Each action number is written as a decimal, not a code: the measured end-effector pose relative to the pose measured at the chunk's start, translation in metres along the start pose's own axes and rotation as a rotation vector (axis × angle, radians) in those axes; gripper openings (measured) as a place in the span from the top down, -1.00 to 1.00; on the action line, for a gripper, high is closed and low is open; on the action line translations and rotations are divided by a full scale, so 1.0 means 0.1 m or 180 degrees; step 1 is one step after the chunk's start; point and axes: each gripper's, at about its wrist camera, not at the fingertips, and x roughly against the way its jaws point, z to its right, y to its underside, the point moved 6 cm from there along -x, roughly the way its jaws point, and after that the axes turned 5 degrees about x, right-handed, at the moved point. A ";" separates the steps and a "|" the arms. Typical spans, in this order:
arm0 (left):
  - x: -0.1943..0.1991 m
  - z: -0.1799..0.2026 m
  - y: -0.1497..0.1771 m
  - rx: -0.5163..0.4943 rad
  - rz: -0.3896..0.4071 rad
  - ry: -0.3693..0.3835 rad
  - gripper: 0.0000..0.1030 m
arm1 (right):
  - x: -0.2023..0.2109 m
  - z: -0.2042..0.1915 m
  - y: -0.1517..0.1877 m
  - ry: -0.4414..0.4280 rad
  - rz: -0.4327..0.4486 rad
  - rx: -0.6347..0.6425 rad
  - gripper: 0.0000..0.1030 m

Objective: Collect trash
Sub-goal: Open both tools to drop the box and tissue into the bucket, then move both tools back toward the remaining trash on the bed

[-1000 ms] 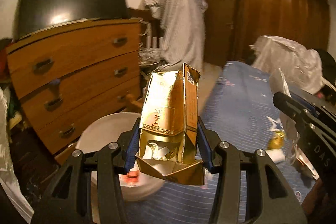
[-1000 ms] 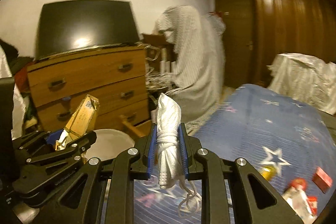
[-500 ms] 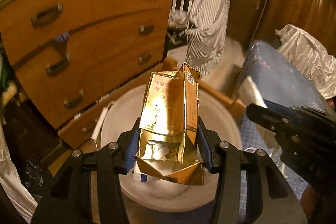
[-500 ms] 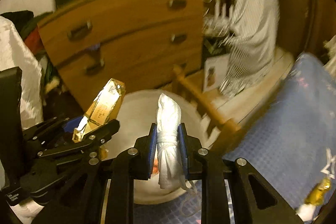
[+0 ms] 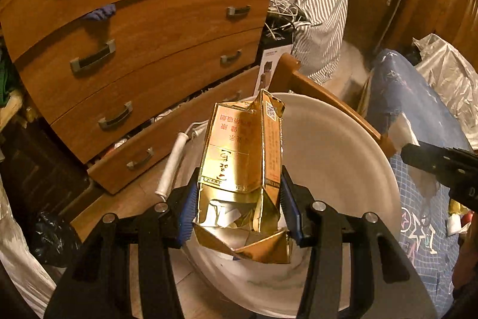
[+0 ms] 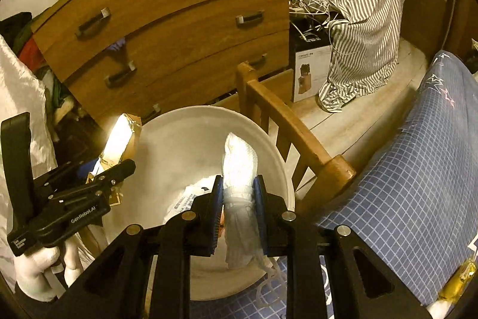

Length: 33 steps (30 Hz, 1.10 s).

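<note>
My left gripper (image 5: 239, 202) is shut on a torn gold carton (image 5: 242, 163) and holds it upright over a white round bin (image 5: 343, 157). The carton also shows in the right wrist view (image 6: 121, 139), at the bin's left rim. My right gripper (image 6: 238, 199) is shut on a rolled white cloth bundle (image 6: 239, 166) with loose strings, held over the same bin (image 6: 179, 139). Some white paper trash (image 6: 185, 199) lies inside the bin. The right gripper's tip shows at the right in the left wrist view (image 5: 442, 166).
A wooden chest of drawers (image 5: 134, 35) stands just behind the bin. A wooden bed rail (image 6: 286, 124) runs along the bin's right side, with the blue checked bedspread (image 6: 403, 184) beyond it. A striped shirt (image 6: 364, 5) hangs at the back. Small wrappers (image 6: 457, 280) lie on the bed.
Both grippers have swung left and tilted down from above the bed to over the bin. Each still holds its item.
</note>
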 end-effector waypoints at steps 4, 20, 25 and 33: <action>0.01 0.00 0.00 -0.0010 0.0002 -0.0004 0.08 | 0.05 0.01 0.02 -0.0008 0.0019 0.0009 0.57; 0.03 -0.05 0.01 -0.0018 0.0039 -0.0165 -0.17 | 0.16 0.06 0.11 -0.0064 0.0113 -0.0062 0.31; 0.11 0.02 0.03 -0.0067 0.0069 -0.0142 -0.17 | 0.39 0.11 0.22 -0.0073 0.0238 -0.0100 0.31; 0.36 0.64 0.32 -0.0348 0.0121 0.0171 -0.17 | 1.42 0.42 1.00 0.0231 0.0817 -0.0162 0.31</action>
